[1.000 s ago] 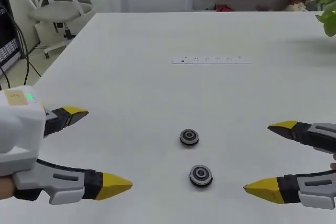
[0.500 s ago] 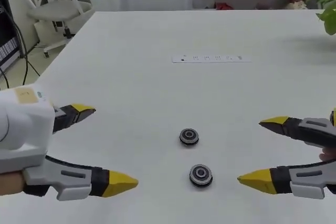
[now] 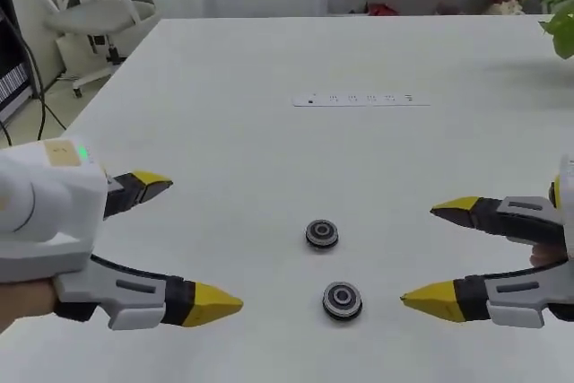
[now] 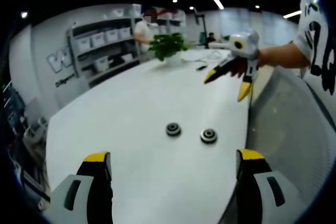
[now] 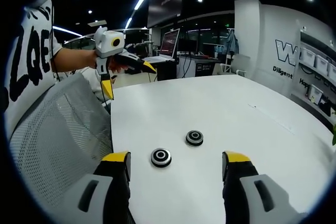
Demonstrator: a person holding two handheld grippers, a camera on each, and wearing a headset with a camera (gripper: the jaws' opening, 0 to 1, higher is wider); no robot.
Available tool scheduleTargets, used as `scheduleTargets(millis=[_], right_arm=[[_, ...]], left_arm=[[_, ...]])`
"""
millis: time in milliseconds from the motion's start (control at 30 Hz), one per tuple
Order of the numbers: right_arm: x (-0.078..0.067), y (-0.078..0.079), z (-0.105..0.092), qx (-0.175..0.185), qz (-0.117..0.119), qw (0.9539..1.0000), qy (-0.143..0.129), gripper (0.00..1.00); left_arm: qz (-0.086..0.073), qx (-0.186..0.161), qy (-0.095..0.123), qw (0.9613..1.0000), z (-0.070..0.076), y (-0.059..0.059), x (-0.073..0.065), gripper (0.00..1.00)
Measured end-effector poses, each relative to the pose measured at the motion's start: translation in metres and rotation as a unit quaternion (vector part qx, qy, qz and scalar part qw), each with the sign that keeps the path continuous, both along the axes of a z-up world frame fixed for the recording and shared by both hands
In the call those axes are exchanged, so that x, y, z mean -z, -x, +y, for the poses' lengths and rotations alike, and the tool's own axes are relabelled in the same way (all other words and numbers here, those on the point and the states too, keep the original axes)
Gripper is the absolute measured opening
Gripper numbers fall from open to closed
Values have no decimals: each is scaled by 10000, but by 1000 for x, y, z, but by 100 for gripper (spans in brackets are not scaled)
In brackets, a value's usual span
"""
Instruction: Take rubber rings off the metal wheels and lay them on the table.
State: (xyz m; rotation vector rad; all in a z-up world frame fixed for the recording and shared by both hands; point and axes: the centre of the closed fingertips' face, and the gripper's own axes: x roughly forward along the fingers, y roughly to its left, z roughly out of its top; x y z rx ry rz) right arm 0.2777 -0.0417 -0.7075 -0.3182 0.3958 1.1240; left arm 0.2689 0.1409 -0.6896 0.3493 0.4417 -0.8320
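Both tools wide over the white desk, two wheels lying between them.

I see the desk (image 3: 269, 69) running away from me, pale and broad. The left tool (image 3: 205, 244) sits at the lower left with its yellow-tipped jaws spread wide and nothing in them. The right tool (image 3: 417, 254) faces it from the lower right, just as wide and holding nothing. Between the two, the far metal wheel (image 3: 322, 234) and the near metal wheel (image 3: 342, 300) lie flat on the desk, near each other but apart. Each carries a dark rubber ring (image 3: 342, 315) round its rim. Neither tool touches a wheel.
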Motion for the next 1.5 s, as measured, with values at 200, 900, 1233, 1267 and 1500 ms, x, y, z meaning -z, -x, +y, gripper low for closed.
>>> scheduleTargets(millis=[200, 900, 1233, 1267, 1500], right_arm=[[3, -2, 3, -45, 63, 10000, -6, 66], [11, -4, 11, -218, 212, 9995, -27, 61], [17, -5, 15, -328, 285, 9991, -31, 56], [17, -5, 15, -331, 292, 9990, -42, 55], [24, -7, 15, -345, 377, 9987, -41, 52]], left_arm=[[10, 76, -24, 10000, -4, -3, 1, 100], [65, 358, -78, 9993, -21, -12, 8, 97], [88, 487, -56, 9988, -31, -15, 12, 95], [95, 497, -45, 9987, -32, -15, 12, 95], [163, 623, -73, 9979, -40, -15, 19, 92]])
